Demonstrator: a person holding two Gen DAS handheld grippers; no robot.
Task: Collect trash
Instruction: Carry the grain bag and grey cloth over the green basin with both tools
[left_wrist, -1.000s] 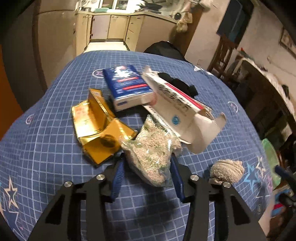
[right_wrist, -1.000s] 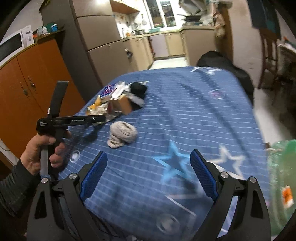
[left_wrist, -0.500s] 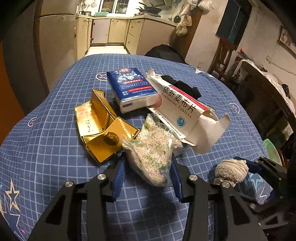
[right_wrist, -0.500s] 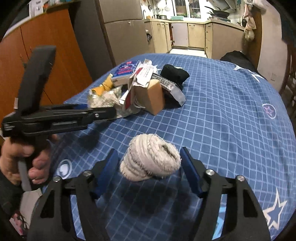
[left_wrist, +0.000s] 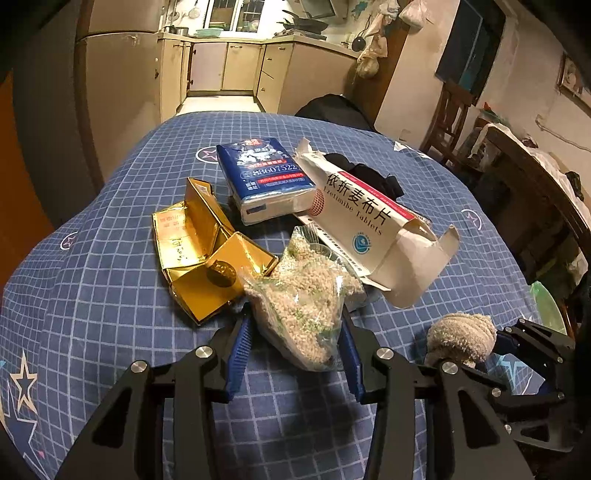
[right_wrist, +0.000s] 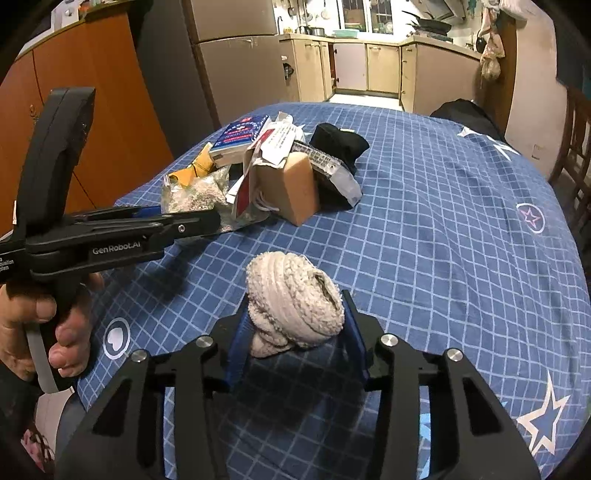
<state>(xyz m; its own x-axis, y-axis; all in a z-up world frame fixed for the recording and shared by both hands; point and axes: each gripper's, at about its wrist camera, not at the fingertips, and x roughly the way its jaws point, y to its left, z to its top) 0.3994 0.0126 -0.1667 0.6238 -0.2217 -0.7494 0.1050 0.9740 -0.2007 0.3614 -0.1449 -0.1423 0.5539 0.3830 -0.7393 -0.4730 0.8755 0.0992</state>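
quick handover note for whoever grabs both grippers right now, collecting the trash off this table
Left gripper: jaws closing on the clear bag of granules, bag resting on the blue checked tablecloth.
Right gripper: jaws closing, pads against the balled grey sock.
Not yet picked up: gold box, blue tissue pack, torn white tablet carton, black cloth.
Done: nothing visibly binned. Left: lift both, drop them, clear the pile.

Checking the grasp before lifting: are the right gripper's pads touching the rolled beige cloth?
Touching. The right wrist view shows the right gripper closing, both blue pads against the rolled beige cloth.
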